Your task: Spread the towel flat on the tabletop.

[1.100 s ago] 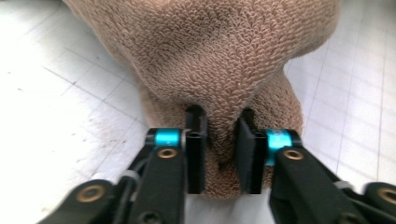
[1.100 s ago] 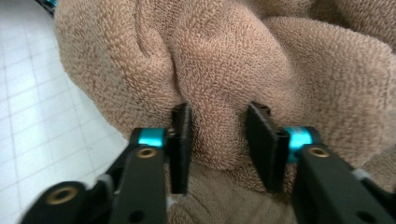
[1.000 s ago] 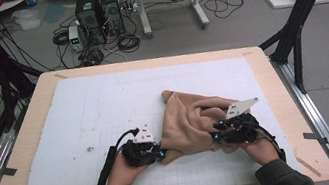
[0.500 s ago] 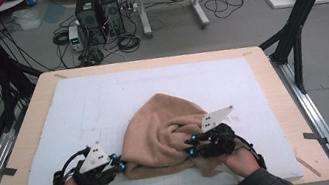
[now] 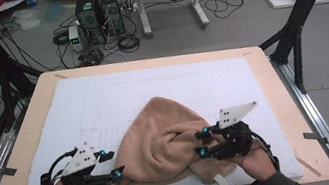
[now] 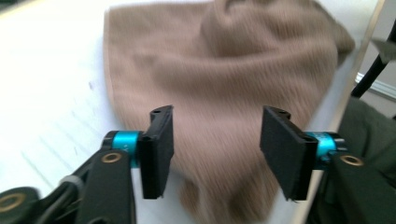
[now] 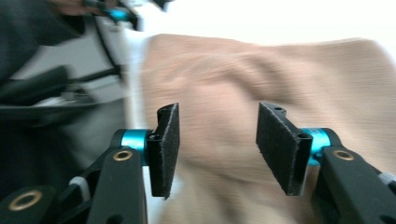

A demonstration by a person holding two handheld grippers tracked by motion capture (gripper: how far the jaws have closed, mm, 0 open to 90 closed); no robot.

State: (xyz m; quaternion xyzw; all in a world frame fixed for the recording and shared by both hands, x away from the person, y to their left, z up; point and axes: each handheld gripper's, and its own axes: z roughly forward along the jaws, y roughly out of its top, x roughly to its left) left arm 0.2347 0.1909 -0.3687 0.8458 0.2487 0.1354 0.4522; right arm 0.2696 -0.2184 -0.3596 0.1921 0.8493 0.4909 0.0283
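The left gripper (image 5: 112, 163) sits at the near edge, its jaws just opened and apart, gripping nothing; the right gripper (image 5: 201, 142) likewise has just opened, empty, above the cloth; the tan knitted cloth (image 5: 160, 141) lies rumpled between them on the white mat (image 5: 102, 98), stretching away toward its middle.

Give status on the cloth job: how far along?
Done: tan cloth lies spread on the white mat, still wrinkled. In hand: nothing; the left hand-held gripper and right hand-held gripper have just been opening, nothing between the jaws. Left: probably smoothing or folding.
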